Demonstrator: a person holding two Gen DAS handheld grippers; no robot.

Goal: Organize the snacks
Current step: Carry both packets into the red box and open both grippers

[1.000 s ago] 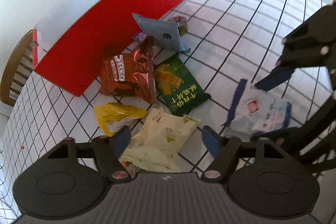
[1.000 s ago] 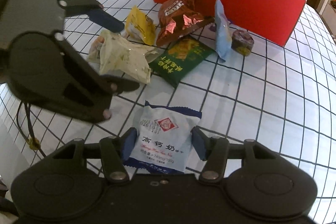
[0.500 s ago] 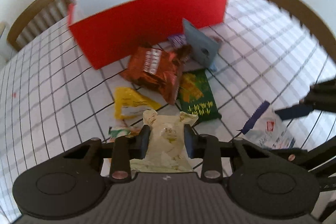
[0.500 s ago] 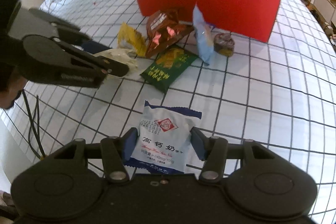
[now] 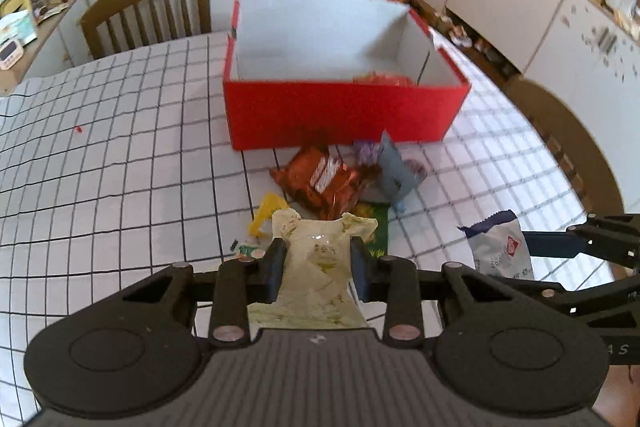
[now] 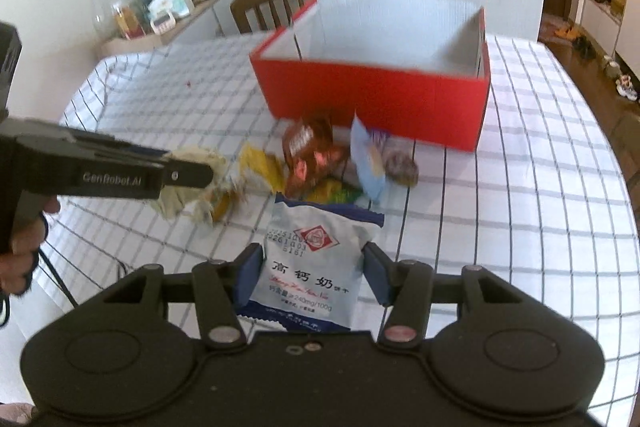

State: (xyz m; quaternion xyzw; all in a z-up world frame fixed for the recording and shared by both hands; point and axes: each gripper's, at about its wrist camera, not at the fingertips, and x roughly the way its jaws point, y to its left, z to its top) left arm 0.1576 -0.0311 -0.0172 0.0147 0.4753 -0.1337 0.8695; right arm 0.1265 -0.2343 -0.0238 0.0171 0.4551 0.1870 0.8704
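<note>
Left hand-held gripper (image 5: 318,269) clamped on pale packet (image 5: 320,275), right hand-held gripper (image 6: 314,275) clamped on white pouch (image 6: 316,263). Both carried above counter (image 5: 120,155), presumably for dropping into red box (image 5: 340,107); other snacks (image 5: 332,183) heaped against box front.

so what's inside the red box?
The red box shows white walls and a bit of orange-red wrapper at the front right. Its near wall hides most of the floor.

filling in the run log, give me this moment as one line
left gripper: shut on pale packet | right gripper: shut on white milk packet | red box: ahead
</note>
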